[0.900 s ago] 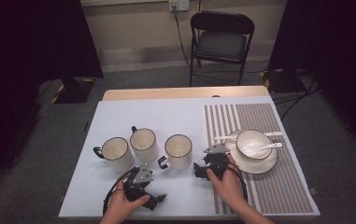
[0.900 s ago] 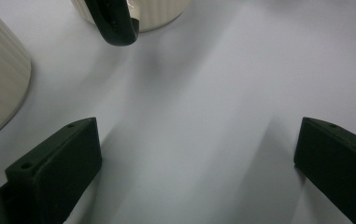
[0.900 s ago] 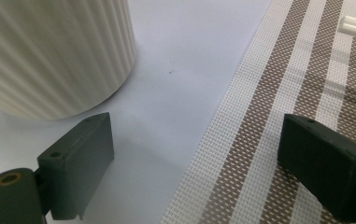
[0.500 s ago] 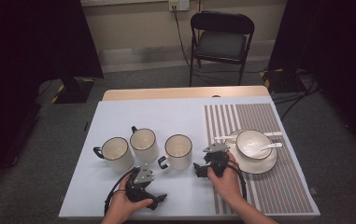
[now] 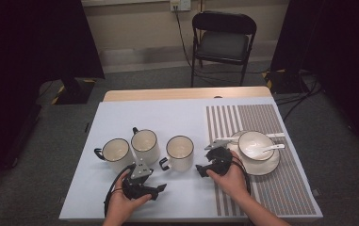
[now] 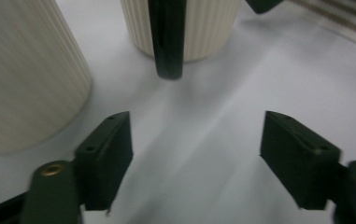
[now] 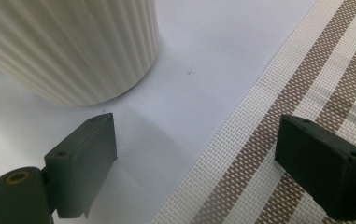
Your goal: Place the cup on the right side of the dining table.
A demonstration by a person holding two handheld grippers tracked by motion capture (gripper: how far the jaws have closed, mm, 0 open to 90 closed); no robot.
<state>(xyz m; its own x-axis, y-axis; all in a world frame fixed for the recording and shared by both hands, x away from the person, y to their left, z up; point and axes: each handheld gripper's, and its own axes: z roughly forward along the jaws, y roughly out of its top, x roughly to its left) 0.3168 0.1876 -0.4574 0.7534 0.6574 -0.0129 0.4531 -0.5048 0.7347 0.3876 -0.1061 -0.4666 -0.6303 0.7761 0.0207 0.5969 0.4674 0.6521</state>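
Mug, cream ribbed ceramic with dark handle (image 5: 180,152), stands between my grippers: left gripper (image 5: 145,187) faces its handle, right gripper (image 5: 213,164) just beside; both spread apart, empty.

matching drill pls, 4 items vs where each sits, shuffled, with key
Items:
1. bowl
2. spoon
3. chair
4. right tool

Places:
A. on the floor beyond the table's far edge
B. lying in the bowl
C. on the saucer on the striped mat
D. low over the table between the rightmost mug and the saucer

Pairs: 1-C, 2-B, 3-A, 4-D
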